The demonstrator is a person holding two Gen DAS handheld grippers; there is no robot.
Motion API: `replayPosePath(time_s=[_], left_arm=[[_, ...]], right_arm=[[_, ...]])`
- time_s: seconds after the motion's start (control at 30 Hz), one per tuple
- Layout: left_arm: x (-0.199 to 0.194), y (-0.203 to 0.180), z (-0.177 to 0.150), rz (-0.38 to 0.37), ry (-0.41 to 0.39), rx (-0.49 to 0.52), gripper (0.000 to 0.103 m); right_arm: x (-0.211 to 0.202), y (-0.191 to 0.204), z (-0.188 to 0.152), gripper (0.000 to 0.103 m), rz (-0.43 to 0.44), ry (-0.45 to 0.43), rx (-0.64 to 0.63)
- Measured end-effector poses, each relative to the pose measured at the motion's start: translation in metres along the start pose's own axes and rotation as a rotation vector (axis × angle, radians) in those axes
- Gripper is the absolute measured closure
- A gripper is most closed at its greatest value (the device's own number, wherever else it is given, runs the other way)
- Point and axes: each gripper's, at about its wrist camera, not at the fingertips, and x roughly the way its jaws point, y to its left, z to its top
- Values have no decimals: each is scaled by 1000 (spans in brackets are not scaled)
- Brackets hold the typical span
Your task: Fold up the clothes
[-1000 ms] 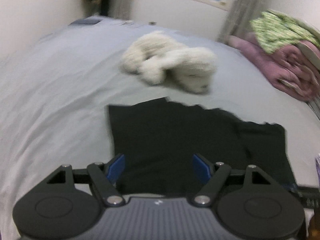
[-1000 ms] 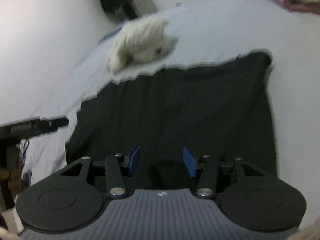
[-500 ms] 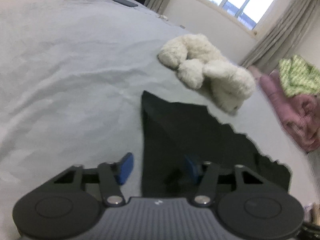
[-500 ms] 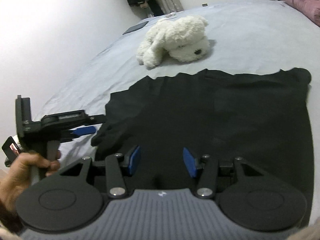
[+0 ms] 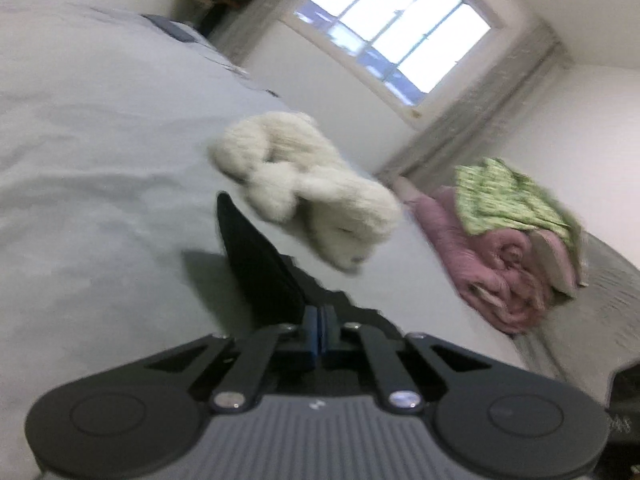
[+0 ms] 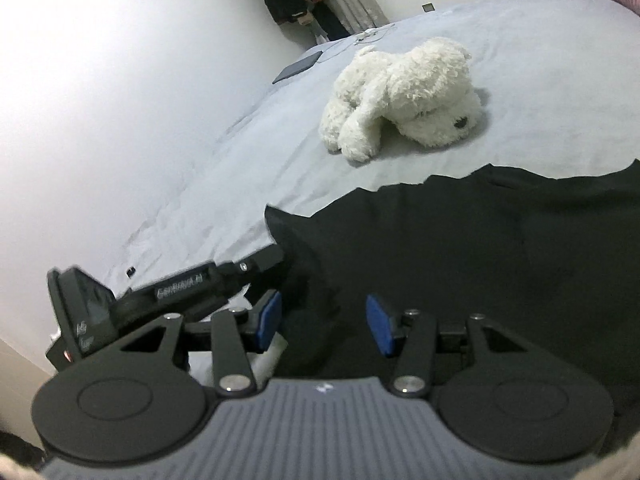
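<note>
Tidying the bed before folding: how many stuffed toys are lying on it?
1. A white plush dog lies on the grey bedsheet, just beyond the far edge of the black garment. Others could be out of frame.

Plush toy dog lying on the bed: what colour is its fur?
White plush toy dog, clearest in the right wrist view.

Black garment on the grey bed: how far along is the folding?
Barely started. The black cloth garment lies mostly spread flat on the grey bedsheet, no fold visible. In hand: the left gripper has shut on its left edge, lifting a corner. The right gripper hovers open above the cloth. All folds remain.
</note>
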Motion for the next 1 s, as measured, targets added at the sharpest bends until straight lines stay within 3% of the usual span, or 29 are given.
replayPosePath(time_s=[0.2,0.4,0.47,0.5,0.57,0.7,0.83,0.93,1.0], left_arm=[[18,-3,-17,-84,79,14,102],[8,1,-13,-9,114,12,100],[-4,5,-4,56,109,8,90],[-9,8,-1,87,114,-7,77],[-19,17,4,144,132,-76,62],[-27,30,1,176,208,-246,61],[-22,35,-15,176,213,-304,59],[-17,37,-23,174,158,-305,63],[-15,36,-26,167,119,-299,66]], right_arm=[[19,-5,20,51,0,-5,71],[58,8,38,51,5,44,34],[73,14,41,51,6,63,18],[81,17,43,51,3,66,12],[95,22,47,51,-15,67,1],[126,28,53,51,-79,81,-28],[148,34,52,53,-143,94,-71],[160,39,47,67,-178,109,-125],[166,42,43,91,-201,119,-161]])
